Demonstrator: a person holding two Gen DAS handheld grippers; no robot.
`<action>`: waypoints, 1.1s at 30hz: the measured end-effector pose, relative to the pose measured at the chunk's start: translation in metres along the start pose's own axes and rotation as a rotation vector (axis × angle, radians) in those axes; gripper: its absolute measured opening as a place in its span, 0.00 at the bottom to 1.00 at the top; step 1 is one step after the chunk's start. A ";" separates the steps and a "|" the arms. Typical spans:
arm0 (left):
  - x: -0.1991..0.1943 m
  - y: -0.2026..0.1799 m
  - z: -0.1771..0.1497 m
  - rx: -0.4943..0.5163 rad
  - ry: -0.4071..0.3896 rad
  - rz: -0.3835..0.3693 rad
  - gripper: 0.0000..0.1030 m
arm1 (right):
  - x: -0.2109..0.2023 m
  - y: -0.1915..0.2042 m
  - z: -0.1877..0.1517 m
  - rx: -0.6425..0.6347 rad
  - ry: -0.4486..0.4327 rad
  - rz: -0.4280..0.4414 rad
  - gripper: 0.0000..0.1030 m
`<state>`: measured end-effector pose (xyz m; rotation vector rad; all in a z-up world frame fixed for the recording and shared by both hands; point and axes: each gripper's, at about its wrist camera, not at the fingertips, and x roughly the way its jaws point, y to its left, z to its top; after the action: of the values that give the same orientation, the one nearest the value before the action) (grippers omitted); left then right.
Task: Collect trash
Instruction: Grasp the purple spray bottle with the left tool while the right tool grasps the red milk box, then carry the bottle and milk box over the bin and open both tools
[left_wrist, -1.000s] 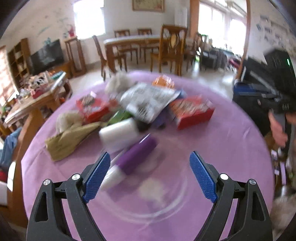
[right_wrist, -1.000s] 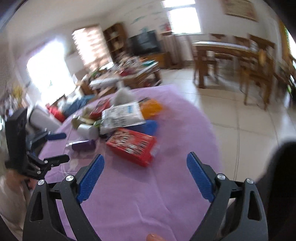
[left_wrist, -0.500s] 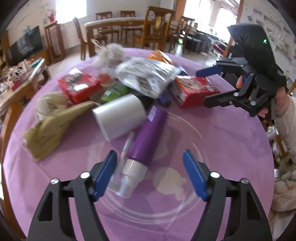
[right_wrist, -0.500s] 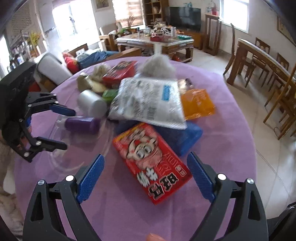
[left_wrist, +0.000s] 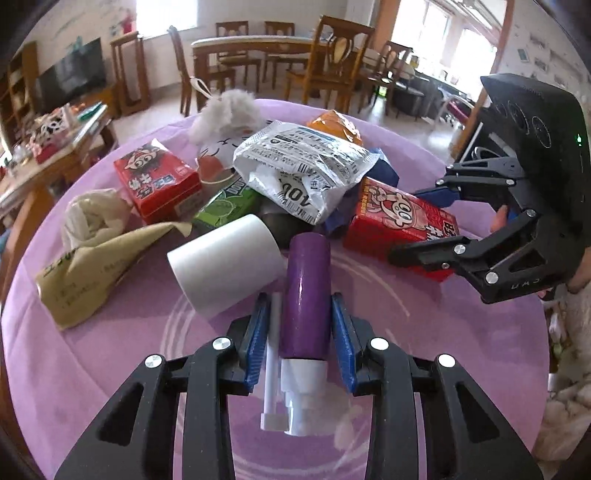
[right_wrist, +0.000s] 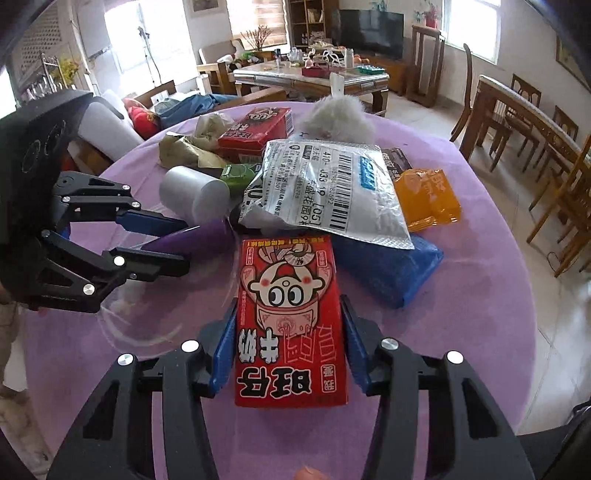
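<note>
A purple pump bottle with a white pump head lies on the purple-clothed round table. My left gripper is closing its jaws around it, and the blue pads meet the bottle and its white tube. A red snack box with a cartoon face lies in front of the trash pile. My right gripper is closing on it, one pad against each long side. Each wrist view shows the other gripper: the right gripper astride the red box, the left gripper on the purple bottle.
The pile holds a white paper cup, a brown paper bag, a second red box, a silver mailer bag, a green carton, white fluff, an orange packet and a blue bag. Wooden chairs stand beyond.
Both grippers moved forward and down to the table. The left jaws narrowed from wide onto the purple bottle. The right gripper swung over the red box and its jaws closed against it.
</note>
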<state>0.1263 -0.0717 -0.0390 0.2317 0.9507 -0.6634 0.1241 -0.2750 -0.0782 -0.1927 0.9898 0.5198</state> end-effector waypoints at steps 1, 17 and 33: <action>-0.002 0.000 -0.002 -0.002 -0.003 0.004 0.32 | -0.003 -0.001 -0.003 0.025 -0.007 0.030 0.48; -0.057 -0.044 0.008 -0.109 -0.234 -0.117 0.32 | -0.134 -0.024 -0.051 0.342 -0.436 0.156 0.48; -0.017 -0.207 0.102 0.012 -0.297 -0.349 0.32 | -0.284 -0.123 -0.166 0.633 -0.779 -0.277 0.48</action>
<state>0.0611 -0.2734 0.0539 -0.0260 0.7052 -0.9945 -0.0631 -0.5383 0.0589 0.4159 0.3136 -0.0117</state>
